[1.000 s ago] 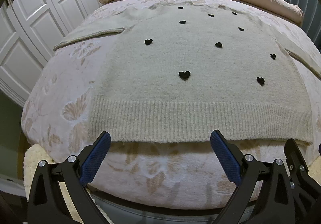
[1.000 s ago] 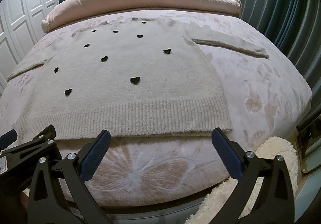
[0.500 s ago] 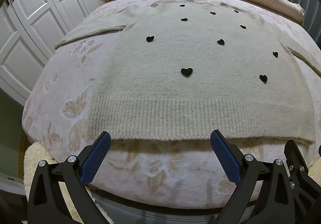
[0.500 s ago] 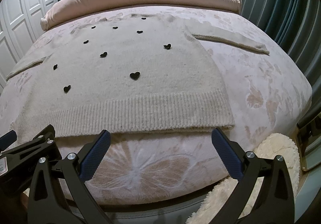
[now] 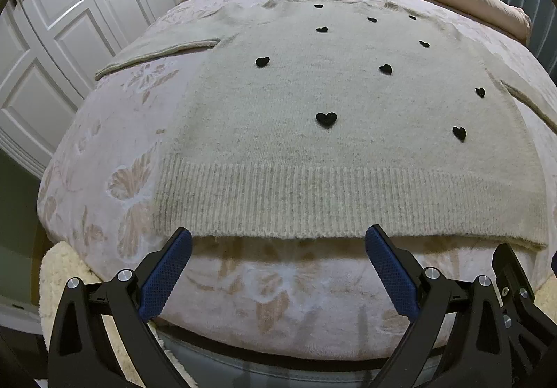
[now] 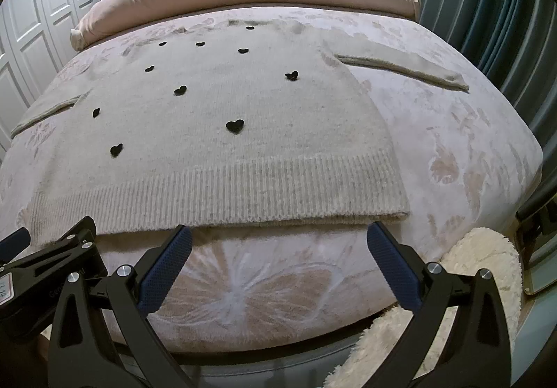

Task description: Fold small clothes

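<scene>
Fingers on your left gripper [image 5: 277, 239] and right gripper [image 6: 278, 236] are spread wide, empty, tips just short of the ribbed hem [image 5: 348, 200]. The cream knit sweater with black hearts [image 6: 216, 130] lies flat mid-frame on the pink floral bedspread [image 6: 452, 151]. Risk: going in shallow pinches only the top layer, or snags bedspread pile.

The left claw [image 5: 278, 238] and the right claw [image 6: 278, 236] are side by side, both spread wide, gripping nothing.

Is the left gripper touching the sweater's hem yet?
Cannot tell. In the left wrist view the left gripper has open jaws whose tips meet the sweater hem line, with no visible gap.
</scene>
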